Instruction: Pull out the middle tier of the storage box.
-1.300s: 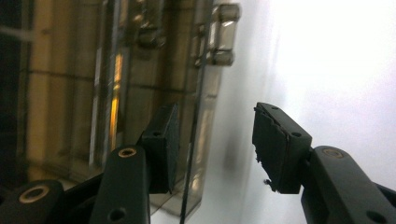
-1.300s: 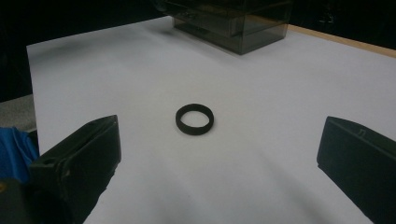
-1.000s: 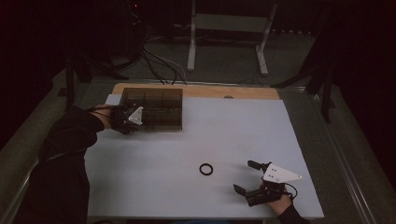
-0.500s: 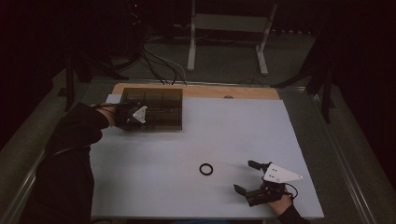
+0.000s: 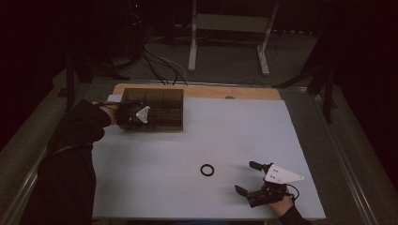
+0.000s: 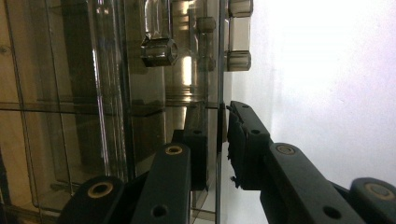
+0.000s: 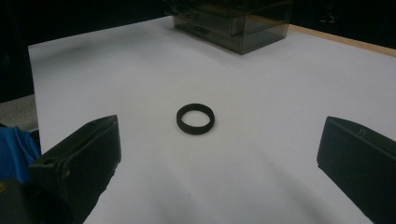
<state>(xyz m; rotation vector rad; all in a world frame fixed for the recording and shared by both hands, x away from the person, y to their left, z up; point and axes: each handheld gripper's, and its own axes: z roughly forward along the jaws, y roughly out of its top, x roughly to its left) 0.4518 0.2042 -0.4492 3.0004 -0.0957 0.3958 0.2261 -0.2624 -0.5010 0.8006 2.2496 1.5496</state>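
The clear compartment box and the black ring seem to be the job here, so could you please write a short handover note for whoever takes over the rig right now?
Left hand-held gripper: its jaws have just been closing and now pinch a thin clear wall of the smoky compartment box at the table's far left.
Right hand-held gripper: jaws wide open, nothing between them, low over the white table and pointed at the black ring.
The ring lies flat on the white surface, apart from the box and untouched.
Done: box gripped.
Left, probably: pick up the ring and bring it to the box.
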